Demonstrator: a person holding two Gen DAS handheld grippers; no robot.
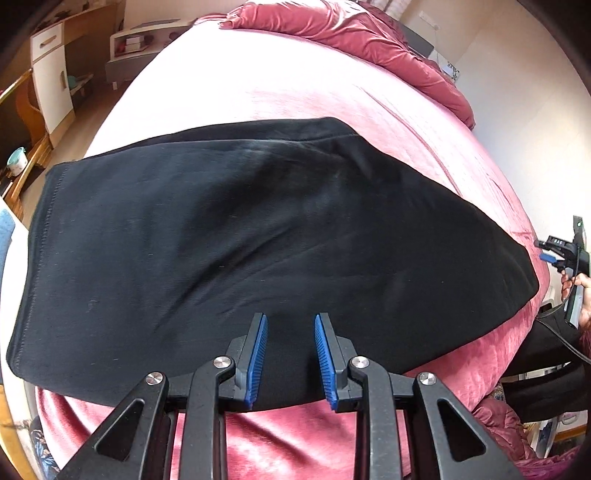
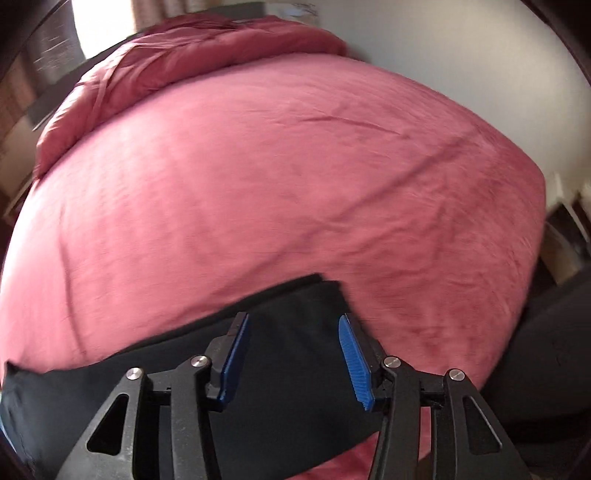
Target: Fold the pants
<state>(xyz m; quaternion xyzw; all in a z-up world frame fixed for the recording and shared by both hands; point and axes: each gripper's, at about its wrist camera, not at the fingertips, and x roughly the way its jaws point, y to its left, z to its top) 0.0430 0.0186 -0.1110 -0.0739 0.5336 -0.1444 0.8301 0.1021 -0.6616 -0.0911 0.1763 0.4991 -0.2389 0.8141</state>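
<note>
Left tongs [image 1: 290,325]: we hold them tilted steeply down over the near part of the pants [image 1: 229,236], jaws a little apart, blue pads [image 1: 258,354] gripping nothing that we can see; whether the tips touch the cloth we cannot tell.

Right tongs [image 2: 294,325]: also pitched steeply down, jaws apart and empty, above the near right corner of the pants [image 2: 288,369]. From the left view they [image 1: 554,254] show far to the right, past the end of the pants, with a hand [image 1: 576,288] on the grip.

Pants: black, folded lengthwise, flat on the bed [image 1: 229,92], running crosswise ahead of and beneath both tongs. Stitched hem at far left of the left tongs; tapered end to the right.

Edges and room: bare pink cover lies wide ahead of both tongs. Bunched quilt [image 1: 354,33] well beyond, at the far edge. Bed edge just behind the left tongs. Cabinet [image 1: 51,77] stands far left, off the bed.

Writing: small display on the right tongs, unreadable.
</note>
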